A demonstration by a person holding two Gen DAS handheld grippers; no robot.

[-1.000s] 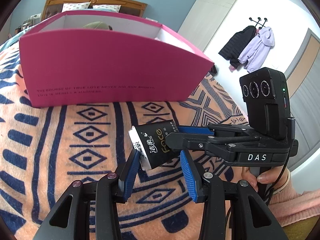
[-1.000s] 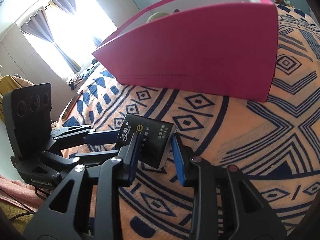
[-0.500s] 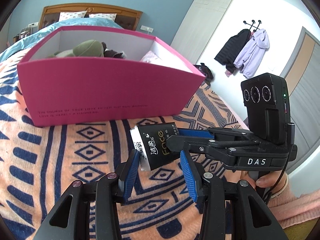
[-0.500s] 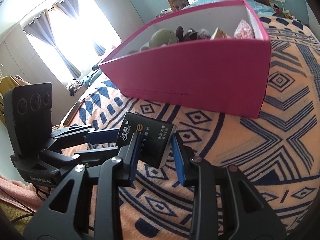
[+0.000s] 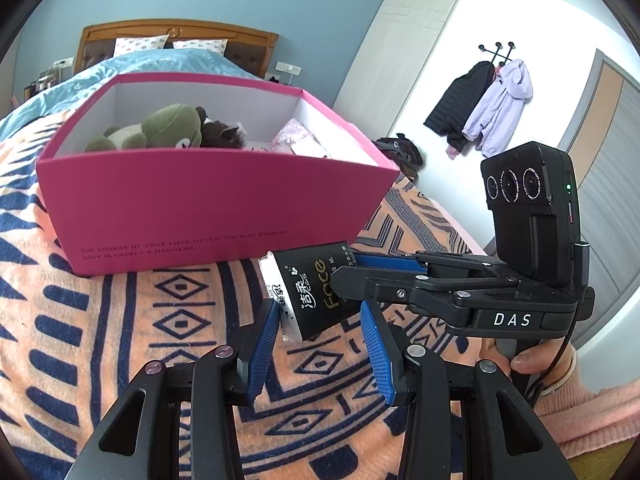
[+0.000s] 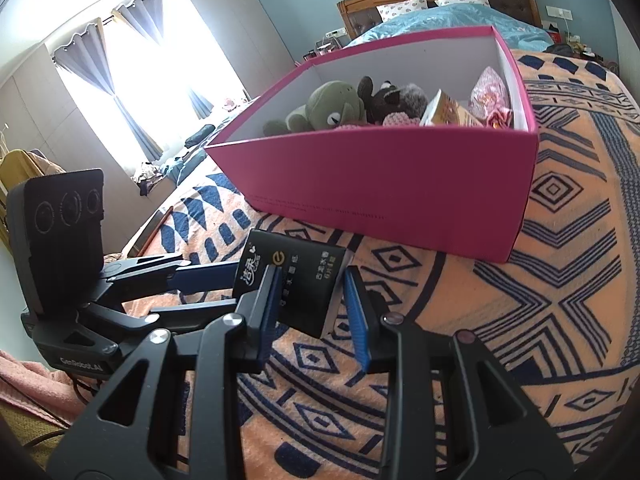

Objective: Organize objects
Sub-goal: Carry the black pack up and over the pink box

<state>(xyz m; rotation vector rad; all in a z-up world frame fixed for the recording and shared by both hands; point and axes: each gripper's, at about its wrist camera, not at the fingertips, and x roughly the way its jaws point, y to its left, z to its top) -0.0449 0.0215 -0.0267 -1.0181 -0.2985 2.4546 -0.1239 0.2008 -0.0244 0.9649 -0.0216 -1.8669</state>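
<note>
Tissue pack [image 5: 310, 292] btwn both claws

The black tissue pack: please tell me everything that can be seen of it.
The tissue pack is a soft black plastic packet with white and gold print, including "Face", and a white end. It is lifted above the blanket, tilted, in front of the pink box and not touching it. Both grippers hold it: the left gripper pinches one end, the right gripper the other.

Pink box [image 5: 208, 204] wall ahead, open top above plush toys [image 5: 168, 128].
</note>
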